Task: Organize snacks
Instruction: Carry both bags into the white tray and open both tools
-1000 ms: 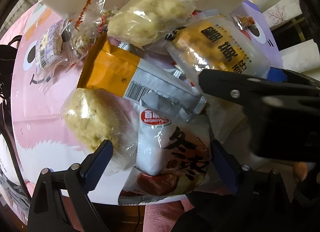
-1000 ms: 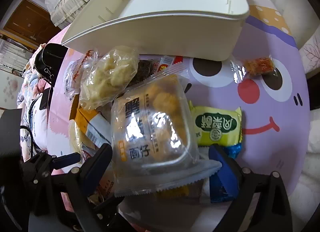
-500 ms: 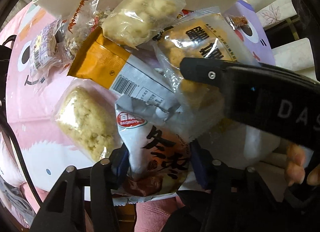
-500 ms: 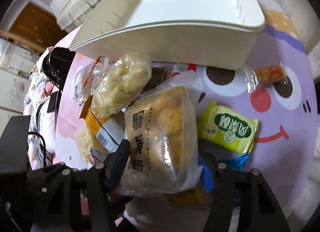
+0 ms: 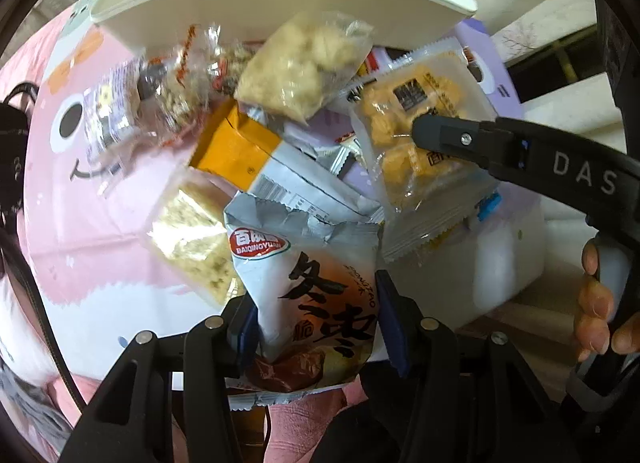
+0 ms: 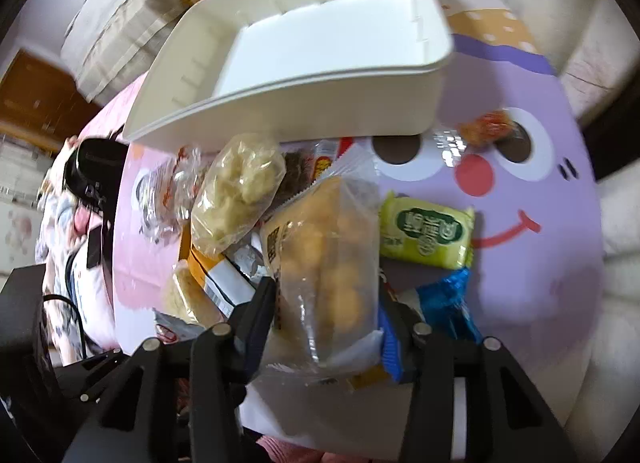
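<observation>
Snacks lie heaped on the worktop (image 6: pixel 560 223), which carries a pink and purple cartoon-face cover, directly in front of a white bin (image 6: pixel 304 103).

Left claw (image 5: pixel 316 319): clenched on a grey pouch (image 5: pixel 308 275) with a red oval label and large black characters; both blue pads press its sides. The pouch stands nearly upright between the fingers, its crumpled top edge towards the heap.

Right claw (image 6: pixel 328 311): its jaws are closing, and both pads already bear on a clear pack of orange-yellow pieces (image 6: pixel 324 259). In the left wrist view the same pack (image 5: pixel 416 143) hangs from the black finger (image 5: pixel 460 139) of the right claw, clear of the items beneath it. A hand (image 5: pixel 600 303) grips that tool's handle at the right edge.

Remaining items on the worktop:
- clear bag of pale puffed pieces (image 5: pixel 304 67), resting on top of the heap, close to the bin wall;
- orange and grey packet (image 5: pixel 256 159), under that bag;
- clear pack of pale crumbly squares (image 5: pixel 192 239), beside the grey pouch;
- small clear wrappers (image 5: pixel 172 83), left of the heap;
- green packet (image 6: pixel 428 231) and blue packet (image 6: pixel 448 303), right of the held clear pack;
- small orange sweet wrapper (image 6: pixel 486 127), apart, near the bin's right corner.

The bin interior shows white and bare.
</observation>
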### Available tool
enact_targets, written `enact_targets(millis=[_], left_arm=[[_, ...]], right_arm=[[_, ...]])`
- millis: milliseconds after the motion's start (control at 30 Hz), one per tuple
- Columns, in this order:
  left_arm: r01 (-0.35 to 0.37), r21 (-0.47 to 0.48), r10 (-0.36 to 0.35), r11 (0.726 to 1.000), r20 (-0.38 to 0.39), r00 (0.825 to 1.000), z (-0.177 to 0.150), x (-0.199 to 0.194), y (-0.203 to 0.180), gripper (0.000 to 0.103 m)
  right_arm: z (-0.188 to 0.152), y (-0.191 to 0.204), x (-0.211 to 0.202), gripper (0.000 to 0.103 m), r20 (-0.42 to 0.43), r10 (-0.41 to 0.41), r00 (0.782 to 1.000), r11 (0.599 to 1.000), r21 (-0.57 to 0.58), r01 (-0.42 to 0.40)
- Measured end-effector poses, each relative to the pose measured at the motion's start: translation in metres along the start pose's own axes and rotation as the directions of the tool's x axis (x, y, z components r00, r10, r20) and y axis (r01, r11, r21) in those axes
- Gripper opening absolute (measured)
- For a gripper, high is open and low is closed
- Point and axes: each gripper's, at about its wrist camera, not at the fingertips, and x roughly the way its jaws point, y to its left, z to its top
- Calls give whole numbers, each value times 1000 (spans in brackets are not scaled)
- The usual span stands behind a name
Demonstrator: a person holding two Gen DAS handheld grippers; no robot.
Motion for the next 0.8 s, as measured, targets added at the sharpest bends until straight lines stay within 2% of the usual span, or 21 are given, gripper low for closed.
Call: enact_targets(millis=[133, 333, 467, 667, 800], left_arm=[[19, 89, -21, 996, 16, 1000, -3, -23, 1, 50], [28, 218, -39, 975, 50, 998, -9, -66, 13, 50], [70, 252, -82, 965, 39, 996, -9, -92, 30, 50], [108, 274, -131, 956, 67, 989, -3, -132, 53, 50], [88, 300, -124, 950, 103, 987, 8, -156, 58, 50]], right_arm=[[-8, 0, -19, 44, 42, -31, 999, 996, 81, 28], [-27, 8, -59, 44, 157, -76, 985, 977, 207, 42], [-36, 17, -80, 44, 232, -98, 968, 958, 286, 28], [-45, 34, -105, 44, 321, -129, 938, 935, 354, 7], [-46, 41, -121, 44, 361, -140, 922, 926, 377, -7]])
